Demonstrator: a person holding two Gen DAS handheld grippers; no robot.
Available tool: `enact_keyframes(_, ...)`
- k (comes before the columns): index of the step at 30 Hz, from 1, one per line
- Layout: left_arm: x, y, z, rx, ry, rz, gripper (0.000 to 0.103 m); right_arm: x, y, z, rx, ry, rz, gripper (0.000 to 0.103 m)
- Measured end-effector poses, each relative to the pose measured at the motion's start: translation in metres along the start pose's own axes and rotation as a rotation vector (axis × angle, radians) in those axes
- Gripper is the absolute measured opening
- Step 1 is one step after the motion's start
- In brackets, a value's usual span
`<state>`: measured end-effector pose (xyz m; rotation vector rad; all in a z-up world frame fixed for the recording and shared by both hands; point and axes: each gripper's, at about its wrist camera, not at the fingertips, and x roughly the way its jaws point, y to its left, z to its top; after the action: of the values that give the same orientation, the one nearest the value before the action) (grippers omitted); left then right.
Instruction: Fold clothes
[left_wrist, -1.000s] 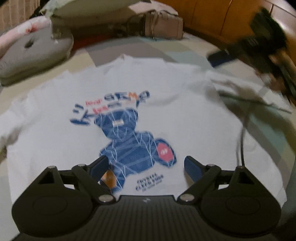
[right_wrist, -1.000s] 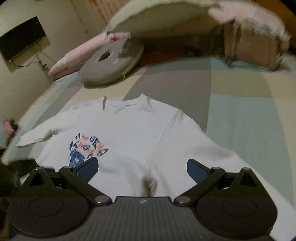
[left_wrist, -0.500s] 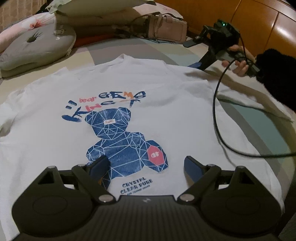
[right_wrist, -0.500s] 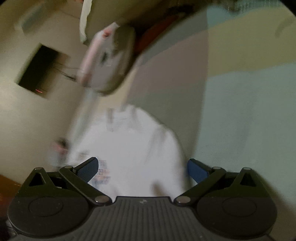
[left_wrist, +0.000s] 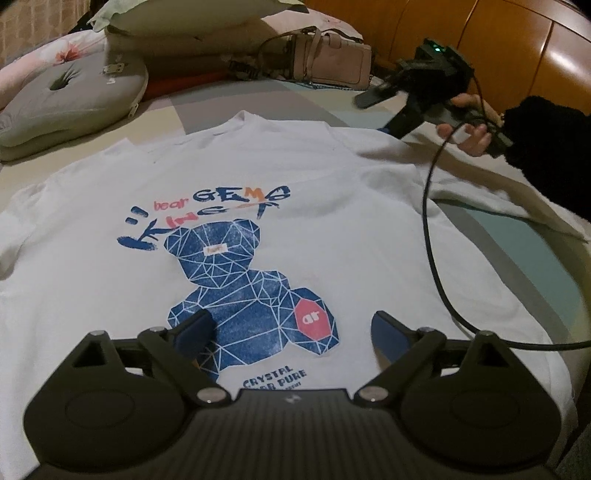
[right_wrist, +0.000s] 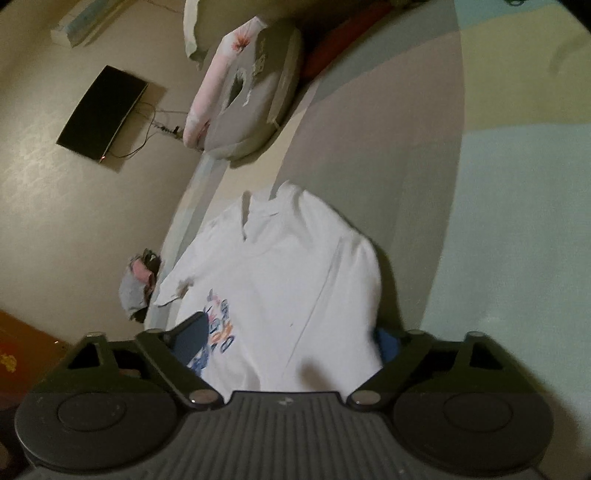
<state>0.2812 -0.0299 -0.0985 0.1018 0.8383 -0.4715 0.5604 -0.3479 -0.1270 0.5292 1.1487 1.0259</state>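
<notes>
Lengthwise, shirt (left_wrist: 332, 229) collar toward pillows (left_wrist: 66, 96)

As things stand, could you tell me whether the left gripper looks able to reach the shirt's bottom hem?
Probably yes. The left gripper hangs open just above the lower part of the white shirt, and nothing lies between them; the black cable crosses further to the right.

Bare bedspread (right_wrist: 509, 206) lies open right of the shirt (left_wrist: 332, 206); grey cushion (left_wrist: 70, 96) and handbag (left_wrist: 332, 62) crowd beyond its collar

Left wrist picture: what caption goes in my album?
White bear T-shirt spread flat on the bed, open left gripper hovering over it.
</notes>
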Motion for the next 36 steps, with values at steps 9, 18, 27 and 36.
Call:
enact_keyframes(9, -0.003, 0.004, -0.001, -0.002, 0.003, 0.009, 0.093, 0.026, 0.022, 0.011, -0.152, -0.022, -0.229, 0.004)
enact_keyframes(18, -0.012, 0.014, -0.004, -0.027, -0.004, 0.022, 0.093, 0.023, 0.026, 0.031, -0.209, -0.020, -0.380, 0.005)
enact_keyframes(27, -0.035, 0.040, 0.004, -0.002, -0.044, 0.090, 0.093, 0.003, 0.080, 0.038, -0.304, -0.050, -0.628, 0.028)
enact_keyframes(36, -0.031, 0.090, 0.023, 0.042, -0.018, 0.193, 0.093, 0.073, 0.198, -0.009, -0.571, 0.073, -0.675, 0.075)
